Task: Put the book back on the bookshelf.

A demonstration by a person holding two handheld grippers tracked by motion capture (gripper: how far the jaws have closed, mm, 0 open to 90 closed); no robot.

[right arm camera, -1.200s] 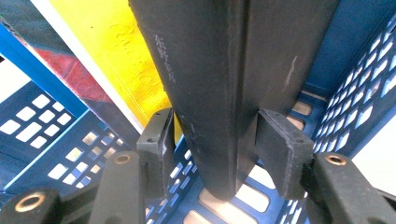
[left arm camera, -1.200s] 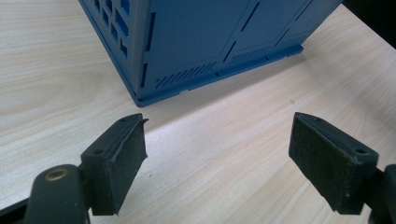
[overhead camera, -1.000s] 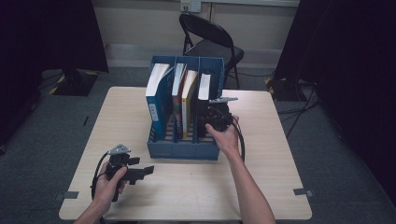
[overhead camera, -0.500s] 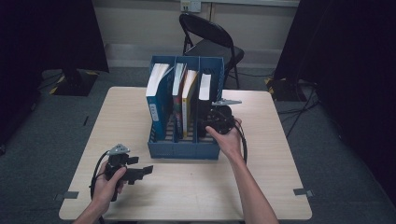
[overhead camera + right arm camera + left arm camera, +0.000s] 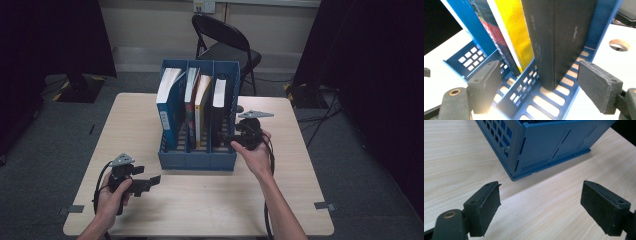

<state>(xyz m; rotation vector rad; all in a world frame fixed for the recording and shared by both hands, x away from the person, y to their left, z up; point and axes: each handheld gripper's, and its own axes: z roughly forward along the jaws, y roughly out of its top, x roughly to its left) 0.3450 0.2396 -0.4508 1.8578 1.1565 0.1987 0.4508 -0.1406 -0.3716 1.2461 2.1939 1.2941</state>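
- Right tool [image 5: 234,141] sits at the open front of the blue file rack [image 5: 197,161], at its right-hand slot. Its jaws have just been opening and now stand wide, nothing pinched.
- The black book [image 5: 559,42] stands upright in that slot, spine facing out, between the spread pads without touching them. It looks freshly let go, so shelving seems done here.
- Beside it stand a yellow book [image 5: 512,30], a dark patterned one and a blue one, all upright or leaning a little, kept in place by the rack's dividers.
- Left tool [image 5: 145,184] waits low over the counter [image 5: 210,205], well clear of the rack's front corner. Its jaws are spread and empty, probably parked out of the way.
- Faint embossed lettering runs down the black spine; too dim to read.
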